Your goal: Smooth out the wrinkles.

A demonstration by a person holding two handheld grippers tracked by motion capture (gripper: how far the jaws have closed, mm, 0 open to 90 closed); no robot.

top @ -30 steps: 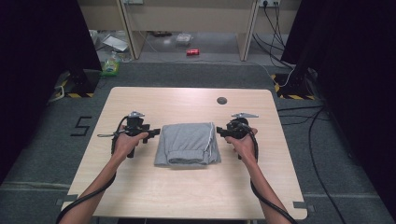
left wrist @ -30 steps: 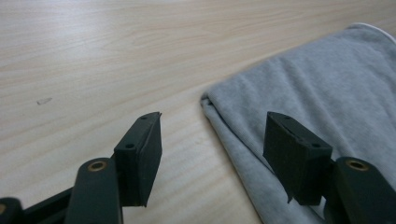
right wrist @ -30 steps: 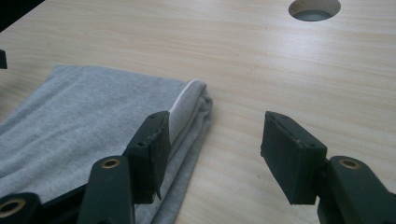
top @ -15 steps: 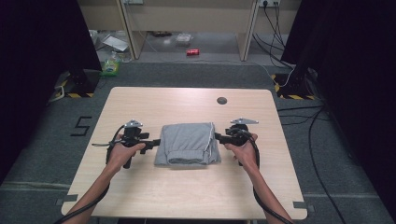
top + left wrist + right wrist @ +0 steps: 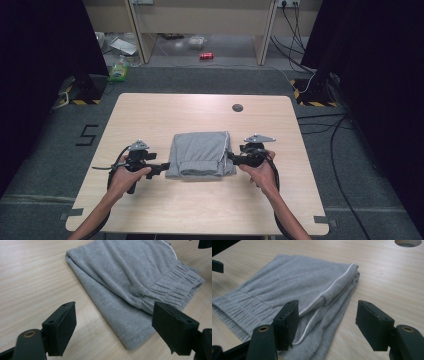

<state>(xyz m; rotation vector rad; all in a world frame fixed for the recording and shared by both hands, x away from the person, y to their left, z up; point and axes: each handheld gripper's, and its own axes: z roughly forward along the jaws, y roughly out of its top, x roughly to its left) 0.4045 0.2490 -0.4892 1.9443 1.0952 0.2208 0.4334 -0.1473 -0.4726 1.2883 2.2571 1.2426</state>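
A folded grey garment (image 5: 200, 154) with an elastic waistband and white piping lies flat in the middle of the table. My left gripper (image 5: 162, 169) is at its near left corner. In the left gripper view the left gripper (image 5: 113, 327) is open, its jaws have just been opening, and the garment's corner (image 5: 130, 322) lies between them untouched. My right gripper (image 5: 231, 157) is at the garment's right side. The right gripper (image 5: 328, 325) is open too, its jaws have just been opening, over the piped edge (image 5: 329, 293) without pressing it.
The wooden table (image 5: 200, 215) has a round hole (image 5: 237, 107) at its far right. On the floor beyond it lie a red can (image 5: 206, 56) and a green bottle (image 5: 119, 71). Black curtains stand on both sides.
Both hands have drawn back toward the near edge along the garment's sides, and both pairs of jaws stand wider. The garment has not moved.
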